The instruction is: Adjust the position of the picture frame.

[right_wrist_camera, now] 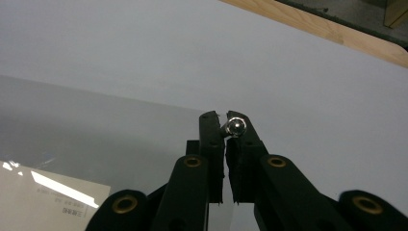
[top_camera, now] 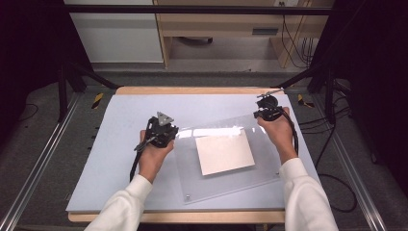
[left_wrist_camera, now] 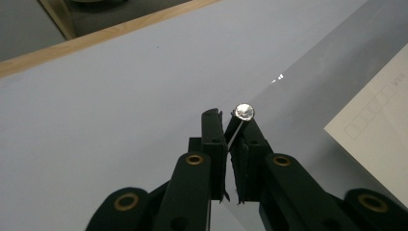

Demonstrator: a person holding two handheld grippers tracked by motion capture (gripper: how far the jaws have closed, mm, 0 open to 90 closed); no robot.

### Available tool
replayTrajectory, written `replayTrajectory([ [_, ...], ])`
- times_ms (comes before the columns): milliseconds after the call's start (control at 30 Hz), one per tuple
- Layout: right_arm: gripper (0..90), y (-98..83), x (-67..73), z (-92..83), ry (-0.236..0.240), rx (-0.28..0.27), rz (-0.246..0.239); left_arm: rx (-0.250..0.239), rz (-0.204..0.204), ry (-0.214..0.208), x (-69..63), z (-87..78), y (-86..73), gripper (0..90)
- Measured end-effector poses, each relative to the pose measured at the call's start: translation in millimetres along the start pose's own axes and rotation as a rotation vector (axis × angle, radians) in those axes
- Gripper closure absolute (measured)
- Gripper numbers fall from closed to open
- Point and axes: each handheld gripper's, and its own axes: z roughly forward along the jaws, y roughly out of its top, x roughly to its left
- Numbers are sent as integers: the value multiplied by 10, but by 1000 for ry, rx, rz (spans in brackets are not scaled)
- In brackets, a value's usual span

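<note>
Clear acrylic sheet [top_camera: 226, 159] over paper [top_camera: 224, 152], far corners clamped by left gripper [top_camera: 169, 131], right gripper [top_camera: 262, 114]

printing on paper sheet [left_wrist_camera: 380, 120] too small, sheet cut off

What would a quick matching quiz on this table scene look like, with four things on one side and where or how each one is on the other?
Things:
1. left claw
2. right claw
3. white sheet
4. metal stud

States:
A. lies under the clear panel
B. shut on the panel's far right corner
C. sits at the panel's near left corner
D. shut on the panel's far left corner

Pairs: 1-D, 2-B, 3-A, 4-C
</note>
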Motion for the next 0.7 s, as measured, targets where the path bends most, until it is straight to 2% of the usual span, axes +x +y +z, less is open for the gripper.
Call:
replayTrajectory([
  [33,859,24,36,-20,3,0,-1,0,0,0,0,0,0,841],
  [133,859,67,105,-54,10,1,-4,4,9,5,117,-105,40,842],
  [167,859,108,191,-94,12,-1,-12,4,13,13,202,-168,48,842],
  [233,859,125,236,-108,15,3,-17,7,15,13,251,-194,51,842],
  [533,859,194,622,-228,15,27,-24,9,-5,17,593,-340,45,843],
  [700,859,196,702,-270,7,31,-27,11,-6,12,655,-330,36,844],
])
